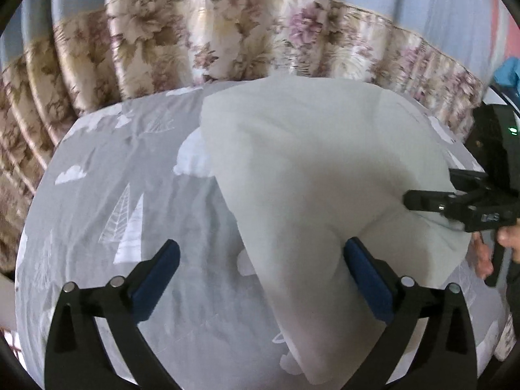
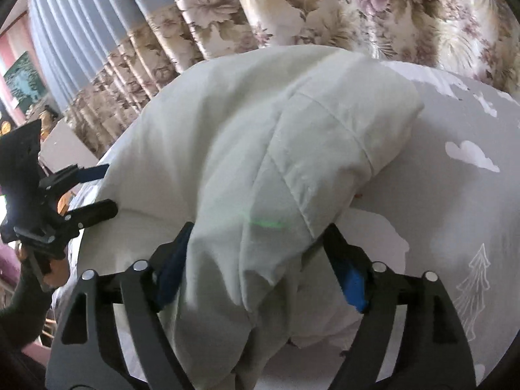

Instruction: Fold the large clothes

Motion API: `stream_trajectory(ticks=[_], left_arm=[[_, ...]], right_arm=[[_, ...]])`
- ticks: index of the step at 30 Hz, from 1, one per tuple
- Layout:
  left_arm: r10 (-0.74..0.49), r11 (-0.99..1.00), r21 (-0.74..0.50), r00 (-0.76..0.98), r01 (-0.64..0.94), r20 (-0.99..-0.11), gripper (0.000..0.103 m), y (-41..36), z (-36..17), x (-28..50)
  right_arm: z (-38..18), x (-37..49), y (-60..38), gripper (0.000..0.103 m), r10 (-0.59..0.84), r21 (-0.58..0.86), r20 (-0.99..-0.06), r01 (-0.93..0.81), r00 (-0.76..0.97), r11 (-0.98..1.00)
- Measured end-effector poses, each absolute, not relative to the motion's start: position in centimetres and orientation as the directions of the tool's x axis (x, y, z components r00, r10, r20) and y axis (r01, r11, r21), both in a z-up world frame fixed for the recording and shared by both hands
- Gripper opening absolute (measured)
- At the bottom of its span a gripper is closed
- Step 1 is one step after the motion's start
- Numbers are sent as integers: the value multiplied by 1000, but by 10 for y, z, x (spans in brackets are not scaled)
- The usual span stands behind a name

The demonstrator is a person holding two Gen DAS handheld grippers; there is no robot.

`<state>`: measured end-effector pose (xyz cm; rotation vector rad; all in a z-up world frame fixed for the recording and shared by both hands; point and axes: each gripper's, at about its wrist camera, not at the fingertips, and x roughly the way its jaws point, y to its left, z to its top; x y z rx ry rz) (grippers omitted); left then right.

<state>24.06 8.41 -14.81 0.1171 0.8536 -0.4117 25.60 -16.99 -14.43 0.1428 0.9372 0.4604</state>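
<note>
A grey bedsheet [image 1: 136, 169] printed with white clouds and trees covers the bed, backed by one floral curtain [image 1: 201, 39]. One pale garment [image 1: 308, 169] lies bunched on it. Two grippers: the left gripper [image 1: 260, 260] spread wide, released; the right gripper [image 2: 256, 243] parted, cloth between, not clamped.

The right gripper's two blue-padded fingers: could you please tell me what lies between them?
A bunched fold of the pale white garment lies between the right gripper fingers, with the jaws spread apart; the right wrist view shows this.
</note>
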Motion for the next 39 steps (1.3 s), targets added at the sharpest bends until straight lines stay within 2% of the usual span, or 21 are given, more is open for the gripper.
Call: stream_trajectory(ticks=[1,3,4,6,8,14,17,23,29,34,39], left_arm=[[-275,928,-44,600,370,-751,102,87,-144,236],[-193,949,31,656,314,-730,102,92,-132,220],[-129,960,86,695,266,-708,102,95,-124,208],[-33,971,154,741,183,-670,102,99,-113,189],[26,984,151,753,98,-658,102,105,-103,167],[69,994,114,760,6,-647,102,104,-89,123],[53,996,85,772,1,-633,102,100,-76,101],[0,999,30,827,21,-562,102,89,-40,56],[-34,997,37,859,62,-510,102,75,-13,25],[-45,996,44,871,77,-490,102,70,-6,10],[-50,996,39,858,82,-511,102,66,-12,13]], right_arm=[[-136,251,-170,79,439,311,-738,-318,512,895],[-115,231,-175,87,421,289,-716,-313,557,905],[-103,217,-180,100,406,275,-695,-302,594,913],[-86,193,-185,100,388,268,-656,-280,647,922],[-77,167,-186,100,340,259,-634,-223,694,940],[-68,108,-164,100,102,117,-573,-42,813,992],[-62,92,-150,100,-30,26,-603,57,797,998],[-36,52,-132,100,-66,-39,-551,54,832,998],[-10,21,-123,100,-114,-70,-496,91,861,993],[5,6,-127,100,-136,-47,-467,129,874,991],[10,-2,-126,100,-181,-69,-440,167,880,983]])
